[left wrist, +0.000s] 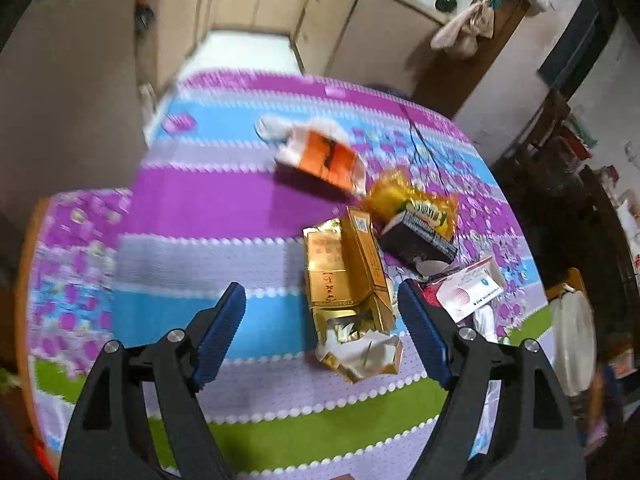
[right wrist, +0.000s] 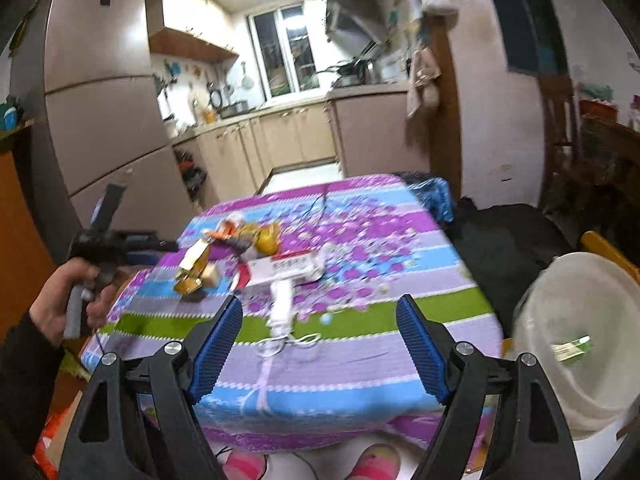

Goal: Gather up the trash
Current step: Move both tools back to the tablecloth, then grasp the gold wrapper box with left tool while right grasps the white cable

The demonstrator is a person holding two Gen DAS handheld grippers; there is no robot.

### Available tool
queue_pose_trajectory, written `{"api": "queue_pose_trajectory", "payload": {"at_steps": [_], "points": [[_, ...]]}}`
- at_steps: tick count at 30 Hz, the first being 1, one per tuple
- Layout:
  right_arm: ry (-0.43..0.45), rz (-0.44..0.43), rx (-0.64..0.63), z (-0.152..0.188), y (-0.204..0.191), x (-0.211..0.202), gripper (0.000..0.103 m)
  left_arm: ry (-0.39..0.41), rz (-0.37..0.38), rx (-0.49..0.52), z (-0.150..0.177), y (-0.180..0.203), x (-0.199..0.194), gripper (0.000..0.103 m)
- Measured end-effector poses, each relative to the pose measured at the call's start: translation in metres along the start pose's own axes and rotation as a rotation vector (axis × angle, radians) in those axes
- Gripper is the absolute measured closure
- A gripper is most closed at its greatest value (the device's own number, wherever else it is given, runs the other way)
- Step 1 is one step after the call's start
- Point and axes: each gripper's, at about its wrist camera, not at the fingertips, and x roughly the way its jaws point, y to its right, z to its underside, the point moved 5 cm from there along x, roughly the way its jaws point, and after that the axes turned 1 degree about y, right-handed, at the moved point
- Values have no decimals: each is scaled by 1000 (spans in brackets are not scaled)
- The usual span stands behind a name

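Note:
Trash lies on a table under a striped purple, blue and green cloth (left wrist: 192, 208). A torn gold box (left wrist: 348, 280) lies just ahead of my open, empty left gripper (left wrist: 322, 312), nearer its right finger. Behind it are a yellow snack bag (left wrist: 408, 200), a dark box (left wrist: 416, 240), an orange and white packet (left wrist: 328, 156) and a white and pink medicine box (left wrist: 468, 288). In the right wrist view my right gripper (right wrist: 320, 320) is open and empty above the near table edge. The gold box (right wrist: 196, 268) and medicine box (right wrist: 288, 268) lie farther off. A translucent plastic bin (right wrist: 580, 332) stands at the right.
A white charger with cable (right wrist: 282, 308) lies on the cloth ahead of my right gripper. A black cable (left wrist: 424, 144) runs across the far side of the table. A fridge (right wrist: 100, 100) stands left, kitchen cabinets (right wrist: 280, 136) behind, a chair (right wrist: 608, 248) at right.

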Motion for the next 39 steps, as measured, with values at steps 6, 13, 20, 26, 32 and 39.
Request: {"api": "queue_pose_trajectory", "payload": {"at_steps": [6, 13, 20, 26, 32, 39], "points": [[-54, -17, -22, 8, -4, 20, 24, -40, -27, 22, 0, 4, 30, 21], [-71, -24, -32, 9, 1, 27, 24, -20, -73, 64, -5, 10, 42, 35], [-98, -39, -61, 10, -7, 38, 26, 39, -26, 53, -4, 10, 24, 84], [-111, -53, -55, 13, -13, 49, 27, 14, 11, 41, 6, -3, 24, 85], [-125, -61, -57, 18, -18, 56, 27, -8, 2, 69, 23, -10, 30, 83], [-137, -62, -51, 24, -20, 63, 27, 12, 21, 115, 38, -12, 20, 83]]}}
